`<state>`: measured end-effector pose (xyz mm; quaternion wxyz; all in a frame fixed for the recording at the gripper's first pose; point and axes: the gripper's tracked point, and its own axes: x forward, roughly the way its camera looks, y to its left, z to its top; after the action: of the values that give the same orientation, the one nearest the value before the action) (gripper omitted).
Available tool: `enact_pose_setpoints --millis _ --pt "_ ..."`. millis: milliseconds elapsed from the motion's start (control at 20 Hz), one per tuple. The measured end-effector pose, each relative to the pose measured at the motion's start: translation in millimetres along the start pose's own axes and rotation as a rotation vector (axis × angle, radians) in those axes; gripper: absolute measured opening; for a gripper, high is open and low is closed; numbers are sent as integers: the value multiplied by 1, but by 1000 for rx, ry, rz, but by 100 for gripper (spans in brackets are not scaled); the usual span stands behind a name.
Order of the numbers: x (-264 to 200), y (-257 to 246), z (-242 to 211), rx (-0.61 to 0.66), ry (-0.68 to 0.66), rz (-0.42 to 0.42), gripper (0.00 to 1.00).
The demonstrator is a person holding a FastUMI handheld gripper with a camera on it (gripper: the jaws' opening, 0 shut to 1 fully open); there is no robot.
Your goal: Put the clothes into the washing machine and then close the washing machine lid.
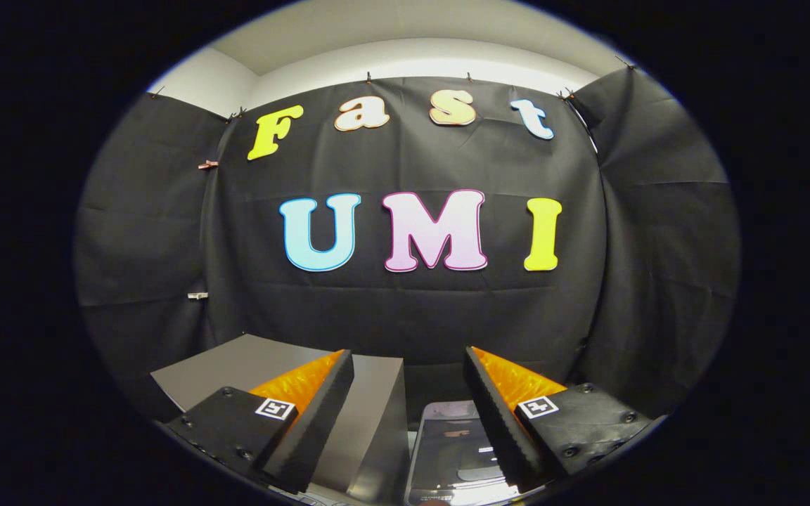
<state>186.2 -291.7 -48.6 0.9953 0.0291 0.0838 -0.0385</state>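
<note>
Tongs (408,393) spread, empty, above perhaps washing machine (377,422).

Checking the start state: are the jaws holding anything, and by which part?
Nothing is held. The gripper is open, jaws spread wide apart with nothing between them, above the washing machine.

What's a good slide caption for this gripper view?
Open gripper, nothing between its jaws, held above the grey washing machine and facing the booth's black cloth wall.

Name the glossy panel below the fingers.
The dark panel between the fingers of the open gripper: it mirrors light. The grey panel by the left finger is matte.
</note>
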Motion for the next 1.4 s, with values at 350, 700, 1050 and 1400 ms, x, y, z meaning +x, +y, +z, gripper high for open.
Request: enact_pose_setpoints --millis 350,700,1050,1400 --pt "4 16 5 -15 -7 29 99" --pt "14 25 3 -17 8 30 99" --pt "14 30 1 -14 0 34 99" --pt "14 30 -6 5 17 39 99"
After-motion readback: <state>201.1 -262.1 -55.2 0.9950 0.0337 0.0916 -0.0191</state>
